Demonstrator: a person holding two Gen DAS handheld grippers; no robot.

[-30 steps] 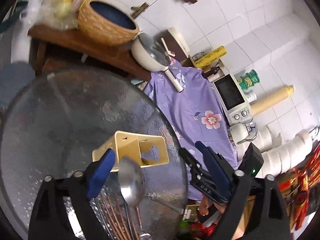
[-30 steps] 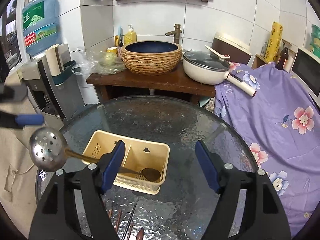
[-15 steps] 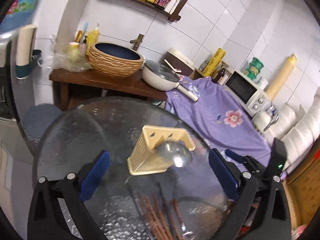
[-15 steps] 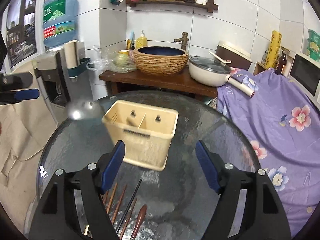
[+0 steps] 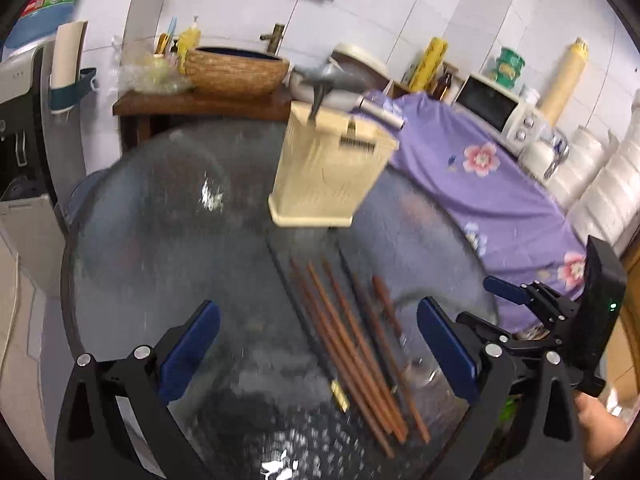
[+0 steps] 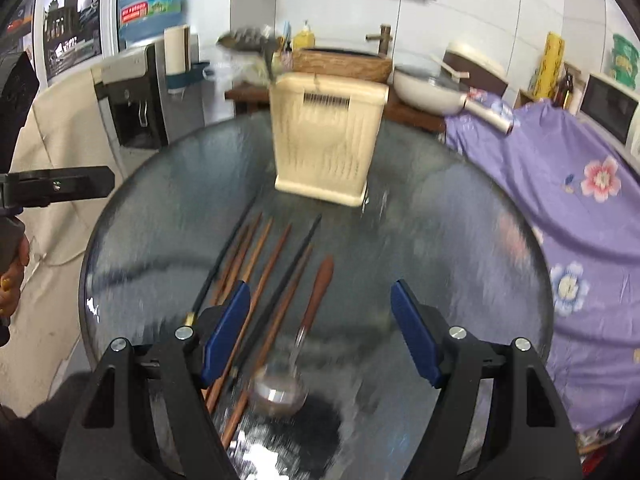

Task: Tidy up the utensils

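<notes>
A cream plastic utensil holder (image 5: 328, 176) (image 6: 326, 144) stands upright on the round glass table (image 5: 160, 220) (image 6: 440, 240). A metal slotted ladle (image 5: 332, 78) (image 6: 248, 40) stands in it, bowl up. Several brown and black chopsticks (image 5: 344, 332) (image 6: 256, 280) and a spoon with a brown handle (image 6: 308, 320) lie on the glass in front of the holder. My left gripper (image 5: 318, 352) is open and empty above the chopsticks. My right gripper (image 6: 320, 328) is open and empty above the spoon.
A wooden bench behind the table carries a woven basin (image 6: 344, 64) and a white lidded pan (image 6: 428, 88). A purple flowered cloth (image 6: 560, 168) covers a counter on the right, with a microwave (image 5: 496, 108). A water dispenser (image 6: 136, 112) stands at the left.
The ladle has left my left gripper and now stands in the holder. Both grippers have drawn back and lowered, so the holder looks farther off and the chopsticks lie under the fingers.
</notes>
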